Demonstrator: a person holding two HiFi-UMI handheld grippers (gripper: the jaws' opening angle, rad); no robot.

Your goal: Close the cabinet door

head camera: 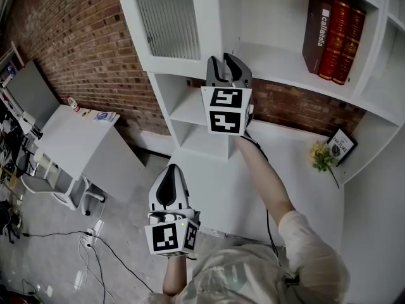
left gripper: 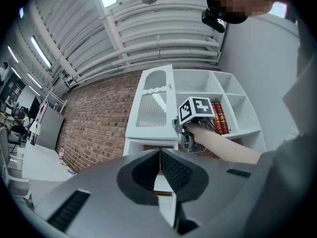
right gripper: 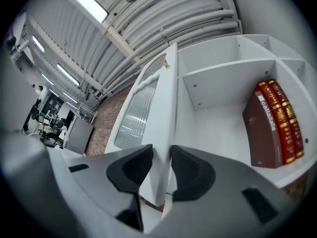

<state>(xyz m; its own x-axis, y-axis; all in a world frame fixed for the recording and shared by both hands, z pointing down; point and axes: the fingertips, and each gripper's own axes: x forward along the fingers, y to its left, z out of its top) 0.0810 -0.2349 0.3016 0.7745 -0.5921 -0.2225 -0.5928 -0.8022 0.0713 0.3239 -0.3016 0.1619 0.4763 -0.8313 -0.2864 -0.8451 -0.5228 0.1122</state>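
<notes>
The cabinet door (head camera: 168, 24) stands open at the upper left of the head view, sticking out from the white cabinet (head camera: 278, 65). The right tongs (head camera: 226, 61) pinch the door's free edge, one pad on each side of it. The left tongs (head camera: 169, 173) hang low in the middle of that view, squeezed closed with nothing in them.

The door looks stiff and fairly light, so I think it will swing easily on its hinges. The middle part looks like ribbed glass, and that could break. The painted wood edge is the safe place to hold. It looks smooth, so the pads may slip.

The right gripper view shows the pinch up close, and the books (right gripper: 272, 128) on the shelf at the right. The left gripper view shows the whole door from the front. Only the head view shows both tongs together.
</notes>
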